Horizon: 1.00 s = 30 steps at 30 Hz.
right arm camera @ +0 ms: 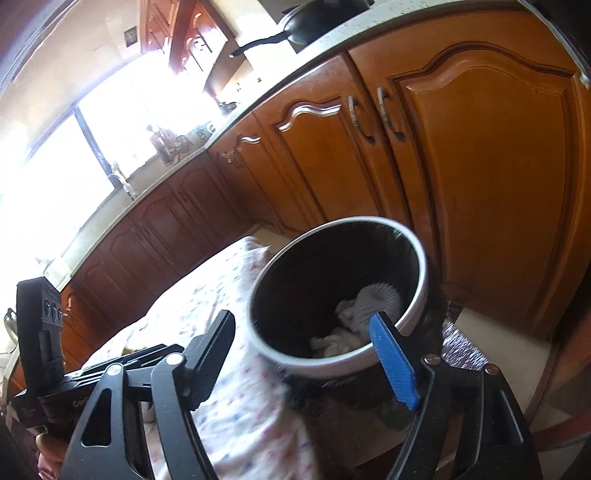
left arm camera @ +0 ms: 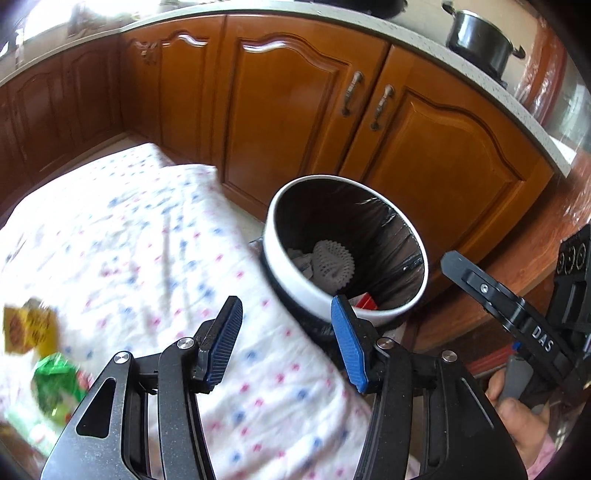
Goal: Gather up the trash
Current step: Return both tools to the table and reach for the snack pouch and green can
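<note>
A round bin (left arm camera: 291,258) with a white rim and a black liner stands at the corner of a table under a dotted cloth (left arm camera: 147,236); white crumpled scraps and a bit of red lie inside. My left gripper (left arm camera: 288,314) is open and holds nothing, hanging over the cloth's edge just short of the bin. In the right wrist view the bin (right arm camera: 413,306) is straight ahead, and my right gripper (right arm camera: 303,328) stands wide open in front of its rim with nothing between the fingers. A yellow packet (left arm camera: 29,328) and a green wrapper (left arm camera: 55,384) lie on the cloth at far left.
Wooden cabinet doors (left arm camera: 288,110) run close behind the bin under a pale counter with a black pot (left arm camera: 480,37) and a frying pan (right arm camera: 314,18). A hand (left arm camera: 517,413) holds the other gripper's body at the right. Tiled floor (right arm camera: 491,343) lies beside the bin.
</note>
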Motion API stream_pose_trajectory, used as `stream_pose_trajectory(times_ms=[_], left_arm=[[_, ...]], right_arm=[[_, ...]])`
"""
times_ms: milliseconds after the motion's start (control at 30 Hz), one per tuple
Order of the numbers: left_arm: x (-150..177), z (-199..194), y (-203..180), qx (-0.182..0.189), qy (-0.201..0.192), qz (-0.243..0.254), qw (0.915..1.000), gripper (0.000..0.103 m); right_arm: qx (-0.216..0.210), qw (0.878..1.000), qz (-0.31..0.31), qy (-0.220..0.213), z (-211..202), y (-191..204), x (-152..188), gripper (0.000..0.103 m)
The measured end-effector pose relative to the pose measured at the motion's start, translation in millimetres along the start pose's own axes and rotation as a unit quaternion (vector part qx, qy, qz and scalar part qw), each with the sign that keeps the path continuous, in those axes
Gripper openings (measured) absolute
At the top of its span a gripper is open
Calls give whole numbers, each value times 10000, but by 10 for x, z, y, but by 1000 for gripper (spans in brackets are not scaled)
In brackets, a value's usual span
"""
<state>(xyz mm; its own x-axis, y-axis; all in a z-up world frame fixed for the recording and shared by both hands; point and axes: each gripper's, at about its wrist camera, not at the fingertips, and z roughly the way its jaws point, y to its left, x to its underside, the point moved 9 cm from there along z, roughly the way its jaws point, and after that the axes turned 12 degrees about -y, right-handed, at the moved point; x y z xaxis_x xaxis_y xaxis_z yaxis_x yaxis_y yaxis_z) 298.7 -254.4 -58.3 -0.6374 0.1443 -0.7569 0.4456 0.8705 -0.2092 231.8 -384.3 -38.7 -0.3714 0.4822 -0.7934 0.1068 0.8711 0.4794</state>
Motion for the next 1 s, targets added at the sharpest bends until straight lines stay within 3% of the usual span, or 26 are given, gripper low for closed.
stream_pose_trajectory(times_ms=[533, 1000], left_arm=[[576, -895, 862, -561, -230, -626, 9962, 52], [1100, -1538, 1515, -1086, -283, -989, 9887, 52]], right_arm=[[-606, 9962, -431, 459, -198, 838, 720, 78], [-1208, 9840, -863, 983, -173, 1550, 1268, 78]])
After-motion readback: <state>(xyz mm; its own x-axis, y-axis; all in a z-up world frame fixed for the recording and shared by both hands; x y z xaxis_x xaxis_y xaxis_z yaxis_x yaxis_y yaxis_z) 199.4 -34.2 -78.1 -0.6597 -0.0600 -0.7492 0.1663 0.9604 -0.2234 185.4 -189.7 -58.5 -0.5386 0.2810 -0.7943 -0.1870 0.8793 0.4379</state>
